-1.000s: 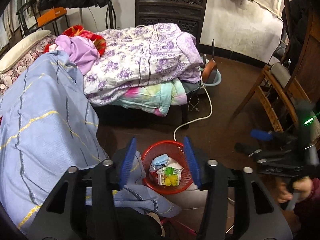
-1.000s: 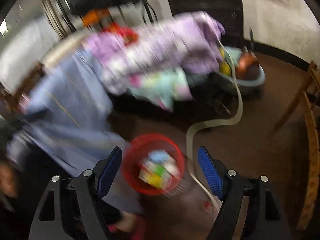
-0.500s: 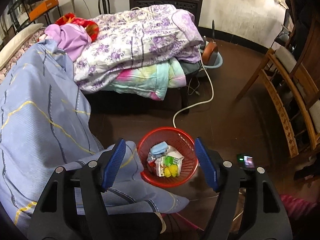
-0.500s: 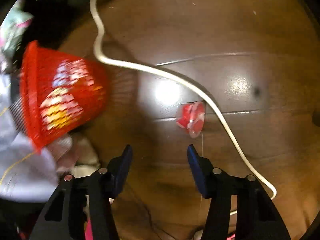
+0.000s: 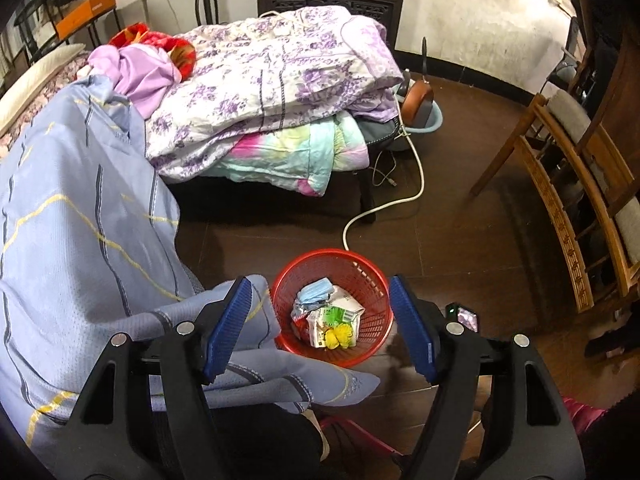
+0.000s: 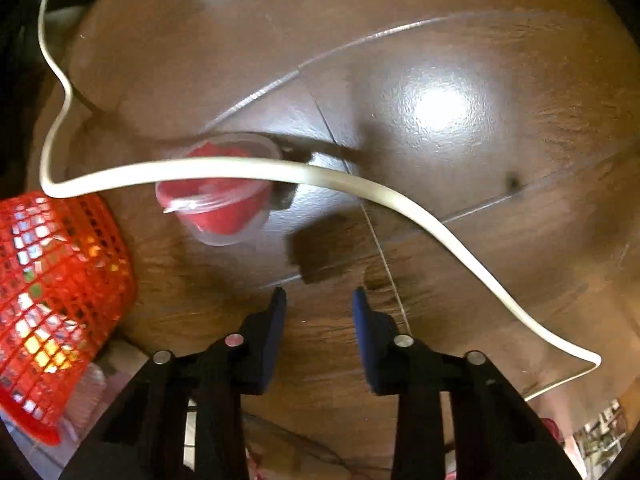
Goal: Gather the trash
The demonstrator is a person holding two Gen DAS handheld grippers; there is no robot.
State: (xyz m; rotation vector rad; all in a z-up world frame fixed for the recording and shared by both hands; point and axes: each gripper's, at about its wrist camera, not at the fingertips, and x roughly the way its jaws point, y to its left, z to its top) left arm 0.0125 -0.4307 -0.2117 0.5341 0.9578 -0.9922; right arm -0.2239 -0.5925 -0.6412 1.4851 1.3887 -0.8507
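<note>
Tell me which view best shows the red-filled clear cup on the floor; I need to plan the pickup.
The right wrist view: the cup lies on its side ahead of the right hand-held gripper, partly crossed by the white cable. The left wrist view doesn't show it.

Dim fisheye views; lamp glare on floor (image 6: 440, 112).

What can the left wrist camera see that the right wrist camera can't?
Only the left wrist view shows the bed piled with a purple flowered quilt, the blue striped sheet, the wooden chairs, and the wrappers inside the basket. Only the right wrist view shows the clear cup with red inside lying on the floor, ahead of the empty right claw, whose jaws have just been closing. Both show the red basket and the white cord.
</note>
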